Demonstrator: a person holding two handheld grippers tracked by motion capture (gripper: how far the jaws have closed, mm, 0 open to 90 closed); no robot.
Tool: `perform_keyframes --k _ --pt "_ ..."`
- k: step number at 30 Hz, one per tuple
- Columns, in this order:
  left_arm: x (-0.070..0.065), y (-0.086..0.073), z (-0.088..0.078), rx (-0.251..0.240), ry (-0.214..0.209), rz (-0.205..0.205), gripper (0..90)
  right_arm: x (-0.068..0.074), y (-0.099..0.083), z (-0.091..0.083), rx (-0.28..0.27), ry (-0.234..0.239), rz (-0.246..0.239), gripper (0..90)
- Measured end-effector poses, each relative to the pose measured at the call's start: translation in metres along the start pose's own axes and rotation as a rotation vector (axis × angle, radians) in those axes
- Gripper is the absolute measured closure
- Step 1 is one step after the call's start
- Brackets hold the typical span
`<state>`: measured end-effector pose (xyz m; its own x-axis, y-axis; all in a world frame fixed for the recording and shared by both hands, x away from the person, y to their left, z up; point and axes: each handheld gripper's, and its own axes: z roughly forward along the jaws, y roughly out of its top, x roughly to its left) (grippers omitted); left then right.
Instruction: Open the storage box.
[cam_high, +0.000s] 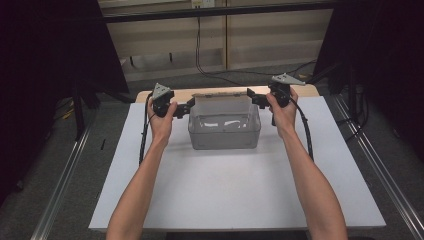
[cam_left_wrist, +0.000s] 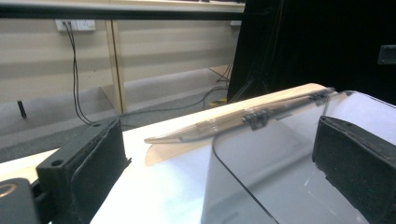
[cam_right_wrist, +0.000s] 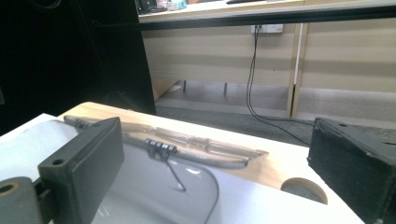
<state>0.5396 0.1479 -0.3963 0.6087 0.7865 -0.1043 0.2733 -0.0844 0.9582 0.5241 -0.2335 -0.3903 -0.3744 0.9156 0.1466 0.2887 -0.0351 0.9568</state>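
From the high view, a clear plastic box (cam_high: 224, 124) stands on the white sheet (cam_high: 235, 185) covering the desk (cam_high: 305, 90), near the desk's far edge and about midway between its left and right edges. Its clear lid (cam_high: 220, 95) lies folded back behind it, toward the far edge. The left hand-held gripper (cam_high: 187, 107) is just beside the box's far left corner, and the right hand-held gripper (cam_high: 252, 97) is just beside its far right corner. Each is held in one of the person's hands, with the forearms reaching in from the near edge.

In the left gripper view, the left hand-held gripper (cam_left_wrist: 219, 172) has its jaws spread wide apart. The box's clear side wall (cam_left_wrist: 261, 182) rises between them, and neither pad presses on it. The hinged lid (cam_left_wrist: 224, 126) lies flat behind it on the bare wood.

In the right gripper view, the right hand-held gripper (cam_right_wrist: 219, 177) also stands with jaws well apart, gripping nothing. The box's rounded corner (cam_right_wrist: 205, 186) sits low between them, with the lid (cam_right_wrist: 196, 144) and its dark hinges (cam_right_wrist: 161, 148) lying beyond. A round hole (cam_right_wrist: 303, 189) shows in the wooden desk near the far edge.
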Motion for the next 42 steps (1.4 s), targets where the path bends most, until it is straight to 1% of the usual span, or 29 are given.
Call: perform_keyframes --k 3,4,5,6,9,12,13,16,17,18,20,22,24,26,28,31,32,33,34,35,36,37,40,42 --pt "-0.006 -0.003 -0.013 -0.026 0.009 0.011 2.6 0.004 -0.003 -0.01 -0.014 -0.007 -0.012 3.1" --pt "-0.007 -0.005 -0.017 -0.023 0.011 0.026 2.6 0.006 -0.004 -0.014 -0.018 -0.004 -0.016 2.9" --pt "-0.009 -0.006 -0.02 -0.023 0.015 0.033 2.6 0.008 -0.004 -0.018 -0.025 -0.004 -0.018 2.8" --pt "-0.012 -0.008 -0.024 -0.034 0.016 0.026 2.6 0.009 -0.005 -0.022 -0.033 -0.005 -0.027 2.8" --pt "-0.018 -0.012 -0.036 -0.057 0.021 0.04 2.7 0.015 -0.006 -0.036 -0.054 0.003 -0.034 2.4" --pt "-0.022 -0.016 -0.049 -0.069 0.027 0.052 2.8 0.021 -0.009 -0.049 -0.067 0.005 -0.064 2.1" --pt "-0.023 -0.018 -0.053 -0.081 0.026 0.04 2.8 0.023 -0.011 -0.053 -0.071 0.003 -0.076 2.0" --pt "-0.024 -0.025 -0.065 -0.075 0.013 0.023 3.4 0.024 -0.015 -0.067 -0.081 -0.012 -0.096 2.0" --pt "-0.024 -0.028 -0.068 -0.074 0.023 0.01 3.4 0.024 -0.016 -0.071 -0.079 -0.017 -0.104 1.6" --pt "-0.024 -0.03 -0.072 -0.071 0.032 0.015 3.4 0.024 -0.018 -0.075 -0.085 -0.022 -0.108 1.4" --pt "-0.026 -0.033 -0.079 -0.071 0.056 0.032 3.3 0.024 -0.021 -0.084 -0.085 -0.033 -0.104 1.1" --pt "-0.028 -0.034 -0.087 -0.079 0.057 0.045 3.3 0.023 -0.025 -0.092 -0.092 -0.043 -0.105 0.7" --pt "-0.031 -0.036 -0.096 -0.082 0.062 0.063 3.1 0.023 -0.029 -0.1 -0.084 -0.053 -0.109 0.5" --pt "-0.033 -0.04 -0.105 -0.09 0.054 0.058 3.0 0.021 -0.035 -0.108 -0.091 -0.076 -0.116 0.5" --pt "-0.035 -0.045 -0.115 -0.1 0.059 0.057 2.8 0.019 -0.041 -0.117 -0.094 -0.082 -0.1 0.5" --pt "-0.037 -0.054 -0.129 -0.109 0.076 0.027 2.7 0.018 -0.049 -0.132 -0.093 -0.089 -0.093 0.3" --pt "-0.037 -0.057 -0.132 -0.108 0.082 0.029 2.7 0.018 -0.051 -0.137 -0.085 -0.092 -0.088 0.6" --pt "-0.038 -0.06 -0.136 -0.098 0.089 0.041 2.7 0.018 -0.053 -0.142 -0.094 -0.096 -0.086 1.5" --pt "-0.039 -0.063 -0.139 -0.101 0.087 0.032 2.7 0.019 -0.056 -0.146 -0.096 -0.097 -0.081 1.4" --pt "-0.04 -0.067 -0.143 -0.094 0.079 0.033 2.7 0.02 -0.059 -0.151 -0.093 -0.097 -0.078 1.0" --pt "-0.041 -0.07 -0.146 -0.097 0.077 0.029 2.7 0.02 -0.062 -0.157 -0.102 -0.102 -0.077 1.1" --pt "-0.042 -0.073 -0.15 -0.09 0.088 0.037 2.7 0.022 -0.065 -0.162 -0.104 -0.102 -0.079 1.1" --pt "-0.044 -0.077 -0.159 -0.089 0.11 0.015 2.7 0.023 -0.075 -0.176 -0.109 -0.125 -0.109 1.1" --pt "-0.047 -0.078 -0.165 -0.092 0.111 0.023 2.7 0.022 -0.081 -0.184 -0.117 -0.13 -0.099 1.1"
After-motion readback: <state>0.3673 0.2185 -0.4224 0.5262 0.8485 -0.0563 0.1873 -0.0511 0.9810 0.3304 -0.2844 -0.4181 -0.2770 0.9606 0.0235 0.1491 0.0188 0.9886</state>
